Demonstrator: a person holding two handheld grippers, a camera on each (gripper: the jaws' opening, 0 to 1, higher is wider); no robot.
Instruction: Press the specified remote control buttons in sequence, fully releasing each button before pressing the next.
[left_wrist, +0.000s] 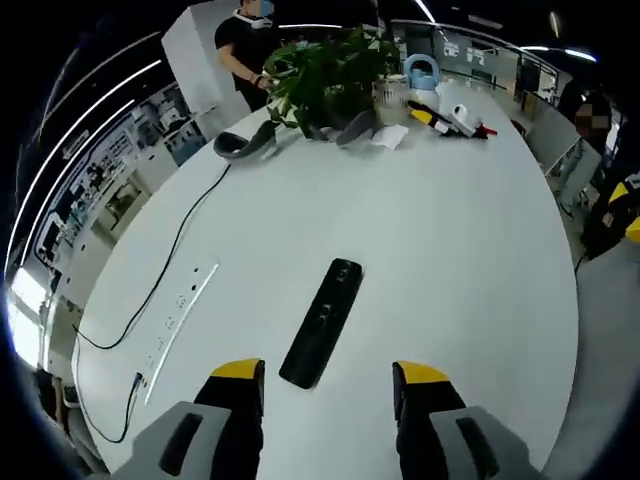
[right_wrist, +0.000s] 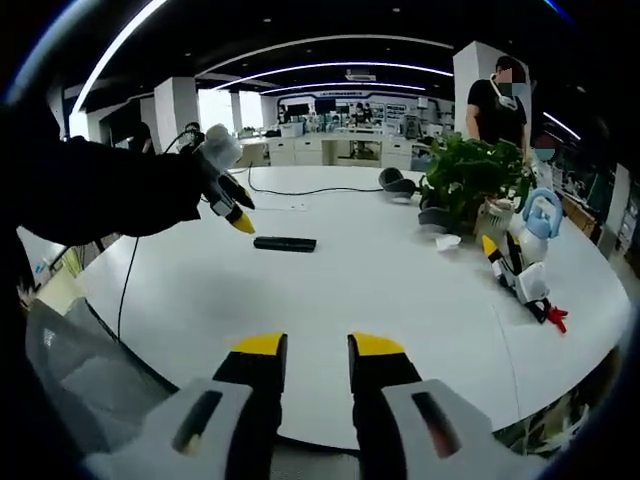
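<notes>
The left gripper view looks steeply down from close above the white worktop — the remote control lies just ahead at 12 o'clock. The right gripper view looks level from the worktop's edge, farther back. Both share the remote, the potted plant — and worktop.

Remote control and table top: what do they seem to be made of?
The remote control looks like black plastic with a slightly glossy finish: a faint sheen runs along its long, slim body. The table top looks like smooth white laminate or painted board, matte to satin, with soft reflections and no grain; the exact material is uncertain.
</notes>
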